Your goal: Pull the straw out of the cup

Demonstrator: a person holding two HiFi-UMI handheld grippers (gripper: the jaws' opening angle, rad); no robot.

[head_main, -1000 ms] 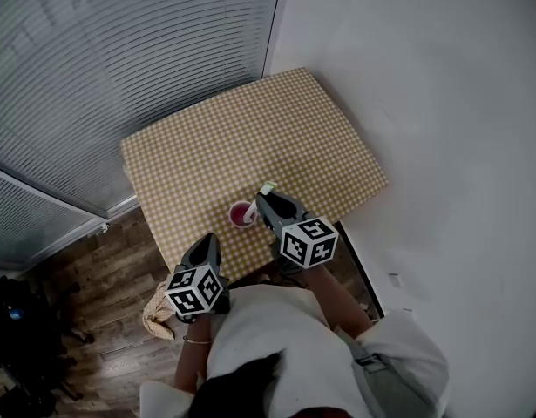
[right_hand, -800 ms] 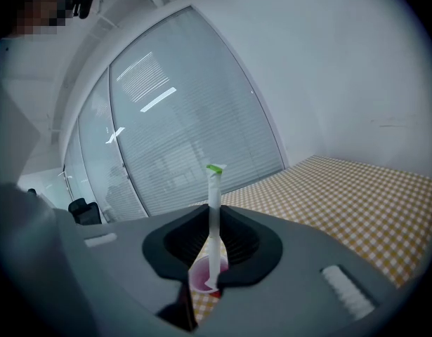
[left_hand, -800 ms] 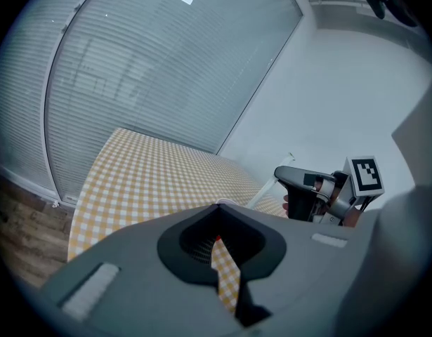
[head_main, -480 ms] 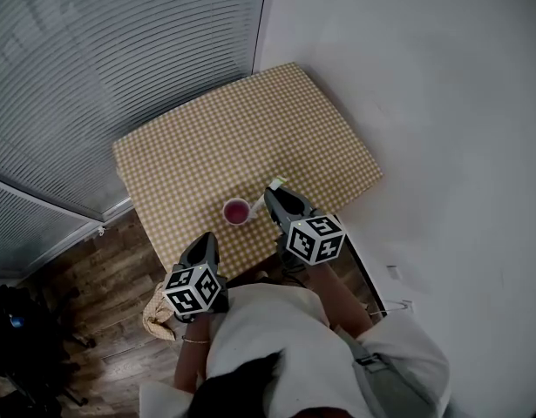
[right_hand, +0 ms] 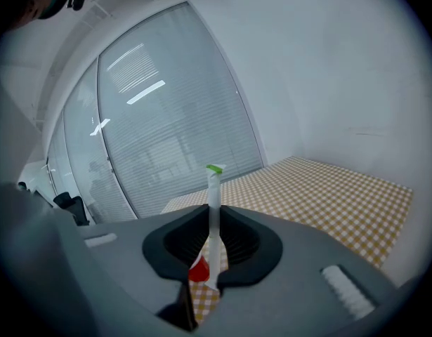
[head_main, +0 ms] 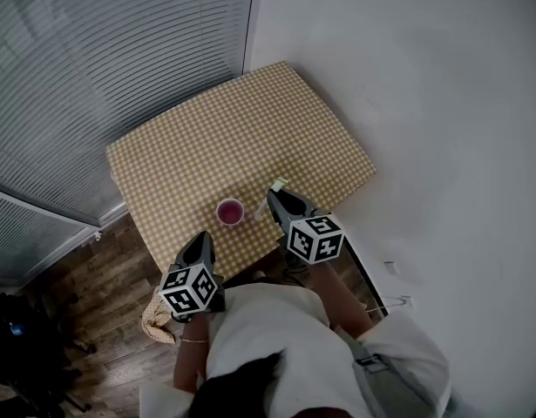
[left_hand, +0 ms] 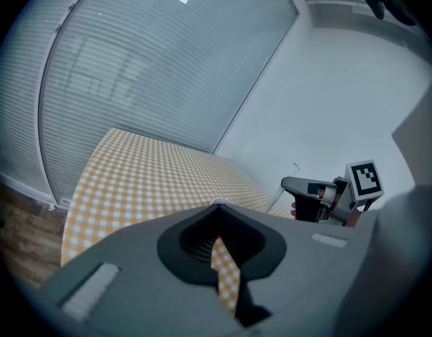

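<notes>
Looking down from the head view, we saw the right claw (head_main: 272,195) clenched on the thin white straw with a green tip (head_main: 278,184). The straw was out of the small round cup of pink-red liquid (head_main: 230,211) and was held in the air just to the cup's right, apart from its rim. The cup stood upright near the front edge of the table under a yellow-and-white checked cloth (head_main: 224,133).

In the right gripper view the two dark jaws pressed on the straw from both sides. It stood nearly upright, its green tip rising well above the jaw tips and its lower end showing in the gap beneath them. A small red patch sat beside that lower end; we could not tell what it was.

The left claw (head_main: 200,240) hung at the table's near edge, to the left of the cup and apart from it. In the left gripper view its jaw tips met with nothing between them, and only checked cloth showed through the gap below.

Beyond the table's far side ran grey slatted window blinds (head_main: 93,68). A plain white wall (head_main: 407,85) bordered the right side, and dark wooden floorboards (head_main: 84,286) lay at lower left.
</notes>
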